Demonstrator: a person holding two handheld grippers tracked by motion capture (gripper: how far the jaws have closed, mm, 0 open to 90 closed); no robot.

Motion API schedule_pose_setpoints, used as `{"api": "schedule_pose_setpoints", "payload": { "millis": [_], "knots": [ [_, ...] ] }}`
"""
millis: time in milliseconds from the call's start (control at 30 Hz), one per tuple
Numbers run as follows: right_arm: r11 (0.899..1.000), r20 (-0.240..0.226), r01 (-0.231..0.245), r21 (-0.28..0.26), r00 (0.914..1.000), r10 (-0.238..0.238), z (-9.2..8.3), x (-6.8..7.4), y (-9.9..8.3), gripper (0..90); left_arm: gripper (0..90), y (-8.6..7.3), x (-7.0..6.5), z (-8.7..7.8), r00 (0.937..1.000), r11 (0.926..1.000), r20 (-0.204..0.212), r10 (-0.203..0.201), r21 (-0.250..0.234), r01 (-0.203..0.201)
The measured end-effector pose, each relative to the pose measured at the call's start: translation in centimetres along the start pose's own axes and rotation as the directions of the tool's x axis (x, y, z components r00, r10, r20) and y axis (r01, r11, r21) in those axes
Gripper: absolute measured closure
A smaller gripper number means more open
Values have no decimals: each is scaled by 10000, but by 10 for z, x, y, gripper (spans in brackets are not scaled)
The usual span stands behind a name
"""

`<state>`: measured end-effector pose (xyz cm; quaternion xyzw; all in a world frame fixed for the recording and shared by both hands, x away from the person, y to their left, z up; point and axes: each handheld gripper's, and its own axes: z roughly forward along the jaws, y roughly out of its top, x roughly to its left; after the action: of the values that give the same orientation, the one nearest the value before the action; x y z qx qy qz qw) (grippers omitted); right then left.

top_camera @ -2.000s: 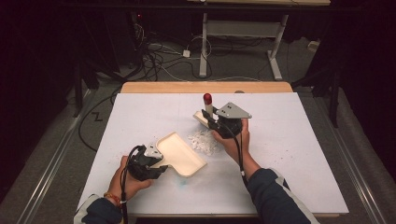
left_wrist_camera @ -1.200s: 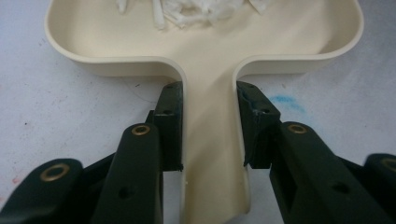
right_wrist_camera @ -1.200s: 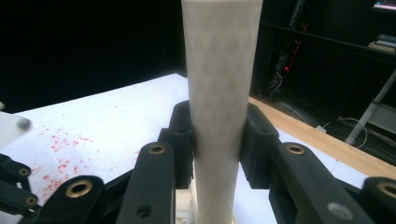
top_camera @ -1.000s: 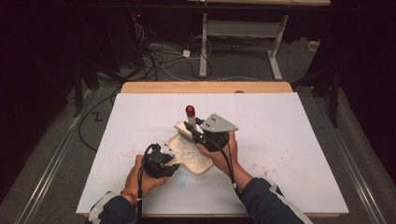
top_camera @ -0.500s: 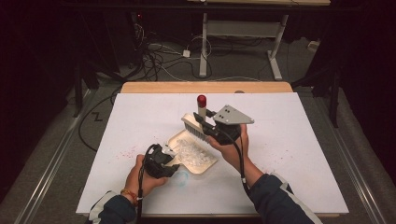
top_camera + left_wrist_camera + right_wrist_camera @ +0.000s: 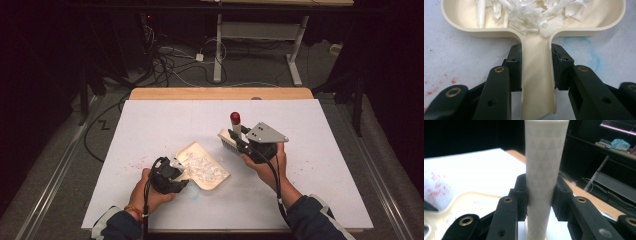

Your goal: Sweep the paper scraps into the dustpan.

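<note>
Left gripper view shows our left tool (image 6: 536, 67) clamped on the handle of the cream dustpan (image 6: 537, 82), which lies on the white table (image 6: 150, 125) holding white paper shreds (image 6: 531, 12). Our right tool (image 6: 540, 195) grips the brush (image 6: 231, 135) by its handle, raised just beside the dustpan's far edge.
</note>
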<state>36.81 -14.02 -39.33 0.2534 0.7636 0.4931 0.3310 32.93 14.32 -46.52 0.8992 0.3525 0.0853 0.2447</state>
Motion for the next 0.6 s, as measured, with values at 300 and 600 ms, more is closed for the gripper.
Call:
{"api": "schedule_pose_setpoints", "payload": {
  "millis": [300, 600],
  "knots": [
    [9995, -1282, 260, 152, 9915, -238, -7, 31, 4, 706, 635, -4, 0, -1, 9998, 9999, -171, -89, 120, 91],
    [9990, -2243, 203, -390, 9741, -285, -26, 44, 26, 706, 635, -6, 1, -1, 9999, 9999, -144, -40, 141, 42]
  ]
}}
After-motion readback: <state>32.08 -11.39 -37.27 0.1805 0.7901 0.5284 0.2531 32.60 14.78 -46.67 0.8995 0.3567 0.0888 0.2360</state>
